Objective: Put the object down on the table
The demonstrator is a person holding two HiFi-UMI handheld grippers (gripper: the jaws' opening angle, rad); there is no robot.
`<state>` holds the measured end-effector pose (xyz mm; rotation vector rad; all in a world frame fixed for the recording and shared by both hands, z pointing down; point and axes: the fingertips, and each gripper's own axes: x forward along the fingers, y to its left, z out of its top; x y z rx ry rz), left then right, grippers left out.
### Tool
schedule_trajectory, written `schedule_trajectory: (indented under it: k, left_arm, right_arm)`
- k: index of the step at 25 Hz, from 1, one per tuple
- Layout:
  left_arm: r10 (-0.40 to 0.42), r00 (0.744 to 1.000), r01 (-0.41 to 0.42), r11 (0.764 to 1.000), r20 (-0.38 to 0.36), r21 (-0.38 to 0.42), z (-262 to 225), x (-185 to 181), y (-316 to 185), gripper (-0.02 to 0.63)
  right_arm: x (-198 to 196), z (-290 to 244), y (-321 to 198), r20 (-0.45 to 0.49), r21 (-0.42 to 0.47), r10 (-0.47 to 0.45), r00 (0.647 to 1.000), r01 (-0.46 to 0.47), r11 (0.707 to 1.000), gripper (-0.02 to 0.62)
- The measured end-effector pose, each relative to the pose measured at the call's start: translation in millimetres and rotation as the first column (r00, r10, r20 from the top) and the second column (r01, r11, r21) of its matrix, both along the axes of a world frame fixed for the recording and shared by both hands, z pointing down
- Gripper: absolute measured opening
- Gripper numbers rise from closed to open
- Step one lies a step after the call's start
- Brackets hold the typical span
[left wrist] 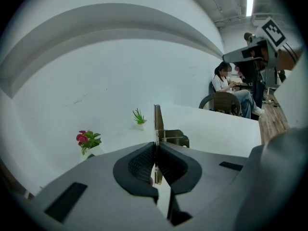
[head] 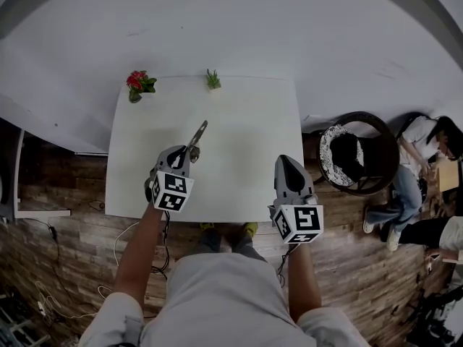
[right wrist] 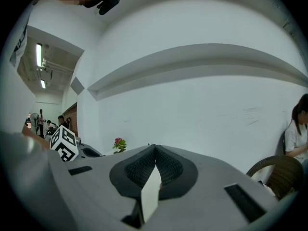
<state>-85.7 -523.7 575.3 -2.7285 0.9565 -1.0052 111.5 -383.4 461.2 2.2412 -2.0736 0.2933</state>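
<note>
Table (head: pixel 246 136) open, save red flowers (head: pixel 137 85) and green plant (head: pixel 213 79) at far edge.

The object (head: pixel 200 132) is being held in the left claw (head: pixel 191 150), jutting ahead of it over the desk (head: pixel 246 121). Farther ahead, at the desk's far edge, a flowering plant (head: pixel 137 84) is being borne to that claw's left and a leafy plant (head: pixel 213 79) slightly to its right. The right claw (head: pixel 285 160) is being held well to the right, above the near edge. A chair (head: pixel 372 157) is being seen off the desk, to its right.
</note>
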Motion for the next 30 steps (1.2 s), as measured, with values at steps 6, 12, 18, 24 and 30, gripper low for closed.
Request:
schedule_trajectory:
  k: [6, 12, 18, 24, 30]
  left_arm:
    - [0.039, 0.973, -0.047, 0.998, 0.227, 0.032, 37.6, 1.3, -5.2, 0.020]
    - [0.092, 0.927, -0.112, 0.993, 0.364, 0.036, 65.4, 8.6, -6.1, 0.020]
    - [0.124, 0.881, -0.143, 0.990, 0.457, 0.006, 91.7, 14.9, -4.4, 0.020]
    - [0.169, 0.833, -0.212, 0.977, 0.526, 0.020, 107.9, 19.0, 3.2, 0.021]
    - [0.182, 0.784, -0.245, 0.969, 0.593, 0.026, 121.0, 17.9, 7.4, 0.021]
  right_arm:
    - [4.2, 2.0, 4.3, 0.005, -0.013, 0.012, 1.000, -0.012, 1.000, 0.009]
    - [6.2, 6.9, 6.6, 0.006, -0.028, 0.018, 1.000, -0.018, 0.999, 0.009]
    - [5.6, 7.7, 6.5, 0.009, -0.033, 0.022, 1.000, -0.022, 0.999, 0.009]
    - [9.3, 9.5, 9.0, 0.010, -0.044, 0.034, 0.999, -0.034, 0.998, 0.009]
    - [11.4, 11.7, 11.2, 0.010, -0.055, 0.043, 0.999, -0.043, 0.998, 0.009]
